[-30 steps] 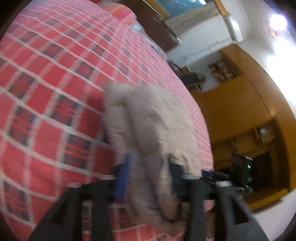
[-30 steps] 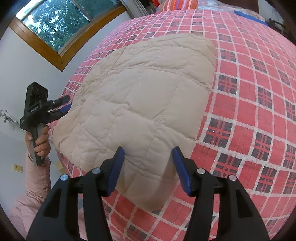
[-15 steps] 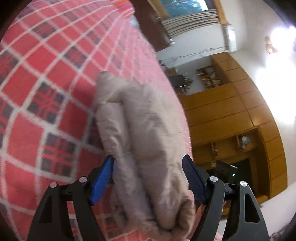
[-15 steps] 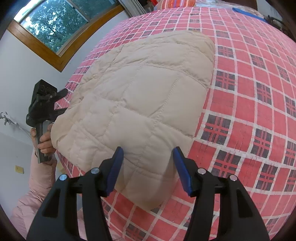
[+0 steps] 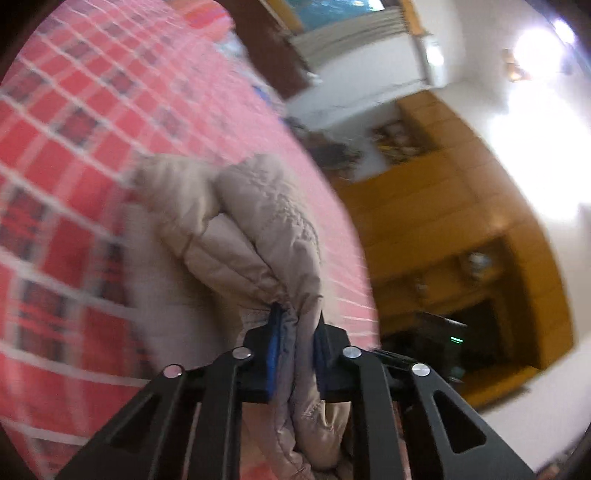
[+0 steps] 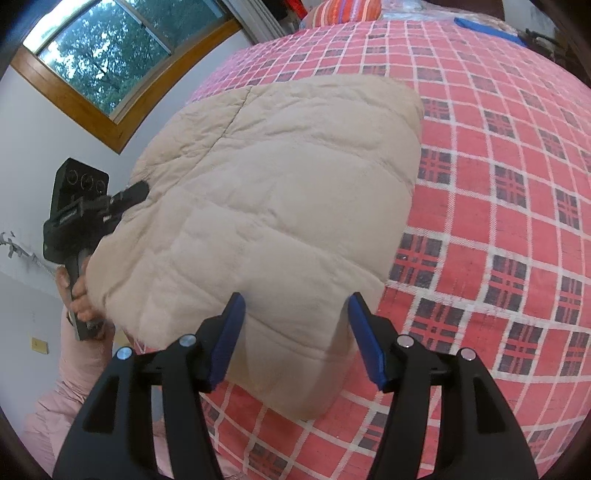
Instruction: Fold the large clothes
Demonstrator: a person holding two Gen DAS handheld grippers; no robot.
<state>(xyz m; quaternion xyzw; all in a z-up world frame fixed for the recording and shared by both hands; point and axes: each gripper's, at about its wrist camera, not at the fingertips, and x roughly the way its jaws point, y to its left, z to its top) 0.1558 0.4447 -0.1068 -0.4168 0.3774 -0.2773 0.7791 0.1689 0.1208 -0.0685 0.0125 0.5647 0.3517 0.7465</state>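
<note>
Lying spread over the bed [image 6: 517,155], on its red plaid cover, a beige quilted jacket [image 6: 280,206] is being shown folded into a broad padded slab, its stitched seams running across the top panel.

The left gripper [image 5: 295,343] is being held shut on the jacket's edge: a bunched fold of beige fabric is being pinched between the blue pads [image 5: 275,341], with the jaws drawn narrow around it. In the left wrist view the fabric is being seen gathered into puffy ridges just ahead of the jaws, the cover beneath blurred by motion. In the right wrist view the same gripper [image 6: 129,195] is being seen at the jacket's left edge, off the side of the bed, carried by a hand [image 6: 79,295] on a black handle, with a pink sleeve [image 6: 70,373] below it.

The right gripper [image 6: 295,336] is being held over the near edge of the jacket. Its jaws are being kept wide, the blue pads [image 6: 229,336] standing either side of the fabric; contact with the fabric cannot be told.

Being noted around: a wood-framed window [image 6: 107,62] with trees behind it; a striped pillow [image 6: 343,9] at the far end of the bed; yellow wooden cabinets [image 5: 443,229] beyond the bed in the left wrist view.
</note>
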